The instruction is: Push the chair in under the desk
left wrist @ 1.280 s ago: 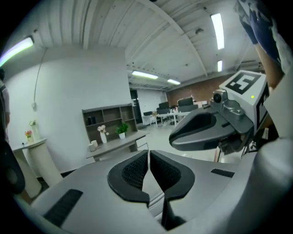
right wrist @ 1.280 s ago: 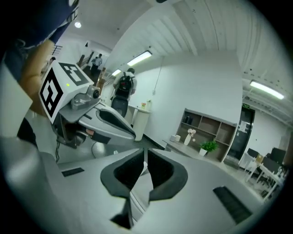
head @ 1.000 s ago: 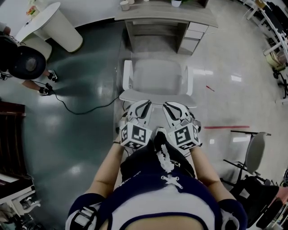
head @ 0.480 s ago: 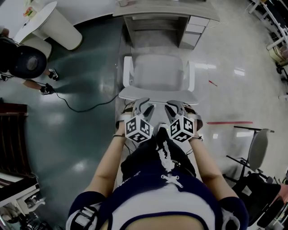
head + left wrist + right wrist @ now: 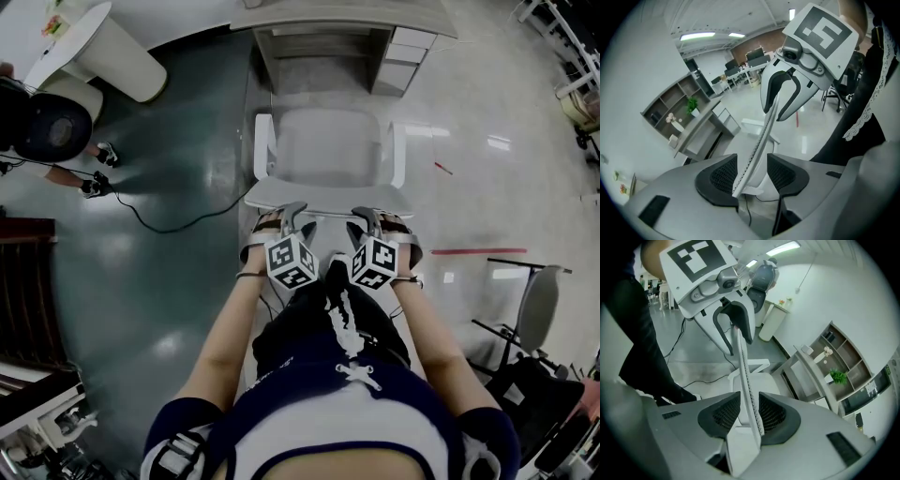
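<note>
**Tongs astride the backrest, chair still short of the worktop**

Tongs of both hands straddle the top edge of the chair's backrest [image 5: 323,195]. My left tongs [image 5: 292,217] and my right tongs [image 5: 368,219] sit side by side near its middle. Both pairs of jaws have just been opening. In the left gripper view the thin edge stands between spread pads [image 5: 723,176], and in the right gripper view likewise [image 5: 772,416]. Neither pair clamps it, as far as I can tell.

The chair [image 5: 328,150] stands on the floor squarely facing the worktop [image 5: 347,17], its seat wholly outside the knee opening. I judge the task hardly begun: the tongs are only being set on the backrest, and the whole push forward remains.

Containers: the drawer unit [image 5: 405,54] under the worktop's right end is closed, so its contents are unseen. A shelf [image 5: 839,357] beyond the worktop carries a potted plant [image 5: 838,377] on one of its levels.
</note>
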Tool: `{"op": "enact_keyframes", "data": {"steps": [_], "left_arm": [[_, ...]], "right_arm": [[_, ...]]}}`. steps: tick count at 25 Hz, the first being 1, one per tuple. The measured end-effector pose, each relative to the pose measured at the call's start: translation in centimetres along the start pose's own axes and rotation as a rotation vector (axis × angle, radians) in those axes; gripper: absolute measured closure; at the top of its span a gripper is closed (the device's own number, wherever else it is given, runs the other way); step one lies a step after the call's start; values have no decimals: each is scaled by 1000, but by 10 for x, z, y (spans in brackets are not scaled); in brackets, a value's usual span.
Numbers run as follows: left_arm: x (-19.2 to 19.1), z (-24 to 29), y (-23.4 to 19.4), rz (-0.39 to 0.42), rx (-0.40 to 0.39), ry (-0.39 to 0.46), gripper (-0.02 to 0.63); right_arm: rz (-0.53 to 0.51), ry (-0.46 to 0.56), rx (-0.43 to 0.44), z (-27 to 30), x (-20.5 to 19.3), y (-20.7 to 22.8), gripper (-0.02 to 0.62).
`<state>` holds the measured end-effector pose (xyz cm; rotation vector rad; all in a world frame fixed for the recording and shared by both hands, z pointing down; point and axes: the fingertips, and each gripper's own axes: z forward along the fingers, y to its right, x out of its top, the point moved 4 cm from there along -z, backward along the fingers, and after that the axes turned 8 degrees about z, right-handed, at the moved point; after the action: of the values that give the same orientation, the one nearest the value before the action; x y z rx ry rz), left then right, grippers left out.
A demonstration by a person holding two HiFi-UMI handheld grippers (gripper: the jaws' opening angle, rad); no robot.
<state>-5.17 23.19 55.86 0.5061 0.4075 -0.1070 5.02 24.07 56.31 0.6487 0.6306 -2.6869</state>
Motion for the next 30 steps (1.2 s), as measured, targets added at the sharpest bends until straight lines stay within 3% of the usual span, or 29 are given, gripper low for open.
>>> {"op": "enact_keyframes", "data": {"steps": [4, 8, 17, 30], "left_arm": [[-7, 14, 5, 28, -30, -31, 413], [-11, 26, 6, 37, -32, -48, 403], [-15, 41, -6, -67, 3, -28, 405], [-10, 60, -30, -94, 11, -10, 404]], "right_arm": [[-65, -50, -15, 16, -14, 2, 499], [-71, -27, -14, 22, -19, 4, 499], [-46, 31, 25, 23, -20, 8, 498], [14, 104, 60, 36, -24, 40, 495]]}}
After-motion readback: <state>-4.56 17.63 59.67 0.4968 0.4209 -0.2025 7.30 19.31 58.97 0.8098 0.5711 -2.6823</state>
